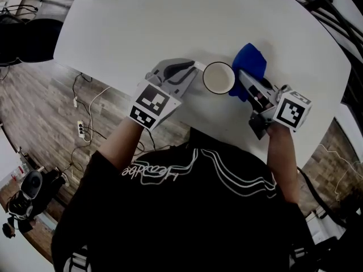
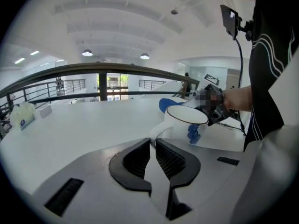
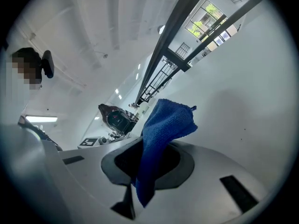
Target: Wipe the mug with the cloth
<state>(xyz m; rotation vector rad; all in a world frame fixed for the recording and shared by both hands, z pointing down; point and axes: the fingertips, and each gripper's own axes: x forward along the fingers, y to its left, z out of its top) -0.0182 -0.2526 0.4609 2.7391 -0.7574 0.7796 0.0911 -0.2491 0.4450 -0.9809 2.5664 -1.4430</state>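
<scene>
The left hand-held gripper (image 2: 152,143) is pinching its two ribbed black pads nearly together on the thin, looping white handle (image 2: 157,130) of the mug (image 2: 188,121), and the handle is sitting right at the pad tips. In the head view this hand-held gripper (image 1: 194,68) is reaching in from the mug's 9 o'clock, its white moulded shell tapering toward the handle and its cube with black-and-white square markers (image 1: 150,104) riding behind at 7 o'clock.

The right hand-held gripper (image 3: 148,149) is clamping a fold of the blue cloth (image 3: 164,124) between its jaws; the nubby, terry-like fabric is bunching upward past the tips and a narrower tail is hanging down behind them. Seen from the head, this hand-held gripper (image 1: 243,79) is coming in from the mug's 4 o'clock, and the cloth (image 1: 252,61) is lying crumpled against the outer wall of the mug (image 1: 218,77) at about 2 o'clock, touching it.

The mug is standing upright on the tabletop (image 1: 170,21), round, white and smooth with a thin dark line around its rim, and its inside is showing plain white. From the left gripper view, blue fabric (image 2: 194,133) is pressing on the far side of the mug's wall.

The tabletop is matte white with a curved edge. Beyond that edge, at 8 o'clock, a plank-patterned wooden floor (image 1: 39,112) is carrying loose white cables (image 1: 85,92)
</scene>
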